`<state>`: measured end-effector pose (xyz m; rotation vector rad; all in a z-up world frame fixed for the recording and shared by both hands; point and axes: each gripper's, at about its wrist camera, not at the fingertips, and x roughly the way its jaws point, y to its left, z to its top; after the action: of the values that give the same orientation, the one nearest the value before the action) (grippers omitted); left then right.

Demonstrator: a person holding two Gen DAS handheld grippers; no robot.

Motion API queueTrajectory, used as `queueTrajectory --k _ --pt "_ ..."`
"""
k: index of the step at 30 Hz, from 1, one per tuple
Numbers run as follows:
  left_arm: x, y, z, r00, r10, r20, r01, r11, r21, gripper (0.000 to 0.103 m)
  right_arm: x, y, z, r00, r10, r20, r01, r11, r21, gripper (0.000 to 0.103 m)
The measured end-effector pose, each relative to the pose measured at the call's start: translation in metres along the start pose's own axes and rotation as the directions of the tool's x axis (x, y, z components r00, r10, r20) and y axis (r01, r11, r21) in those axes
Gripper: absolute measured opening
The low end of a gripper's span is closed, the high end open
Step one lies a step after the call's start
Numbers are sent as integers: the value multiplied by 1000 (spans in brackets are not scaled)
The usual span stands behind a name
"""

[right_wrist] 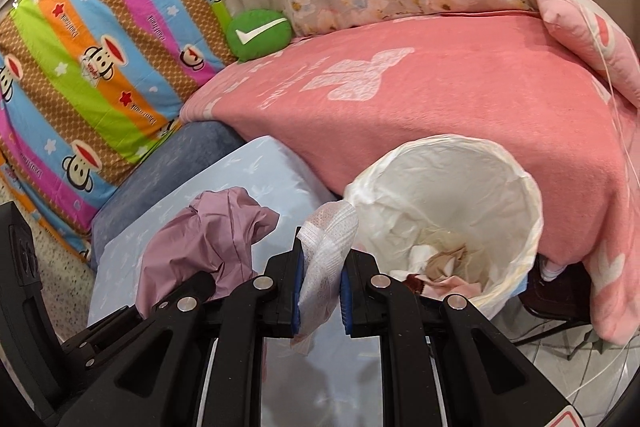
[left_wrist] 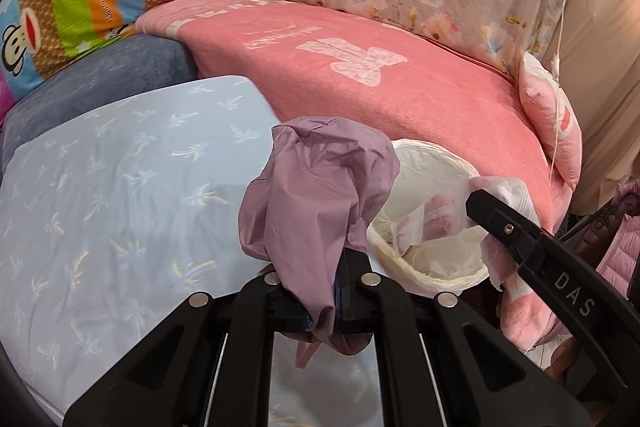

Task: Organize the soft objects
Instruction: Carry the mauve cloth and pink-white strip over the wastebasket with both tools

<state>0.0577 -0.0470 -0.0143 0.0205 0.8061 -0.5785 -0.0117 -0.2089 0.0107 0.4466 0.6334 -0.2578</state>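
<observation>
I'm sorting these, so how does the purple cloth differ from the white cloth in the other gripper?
The purple cloth is smooth, plain mauve; the white cloth is textured, white with pinkish patches. The purple one bunches up large above the left gripper; the white one is a smaller strip in the right gripper. The white one is nearer the bin. Both are soft, crumpled and clamped.

The bin's (right_wrist: 516, 195) white-lined mouth stands open from above, with only a few rags low inside. The pink blanket's (right_wrist: 440, 115) front edge crowds its far rim. To its left the pale blue cushion (right_wrist: 256, 183) lies bare, with room to pass above it. The left tongs (left_wrist: 338, 291) with their bunched purple cloth (left_wrist: 316, 187) hang just beside the bin's left rim, and the right tongs (right_wrist: 320, 291) hold white mesh fabric (right_wrist: 324, 255) at its near edge.
</observation>
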Motion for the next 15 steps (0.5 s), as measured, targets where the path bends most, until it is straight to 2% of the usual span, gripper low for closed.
queueTrajectory --k 15 --pt "31 -58 12 997 -64 -46 69 992 109 8 2 -63 23 997 -68 29 65 995 76 13"
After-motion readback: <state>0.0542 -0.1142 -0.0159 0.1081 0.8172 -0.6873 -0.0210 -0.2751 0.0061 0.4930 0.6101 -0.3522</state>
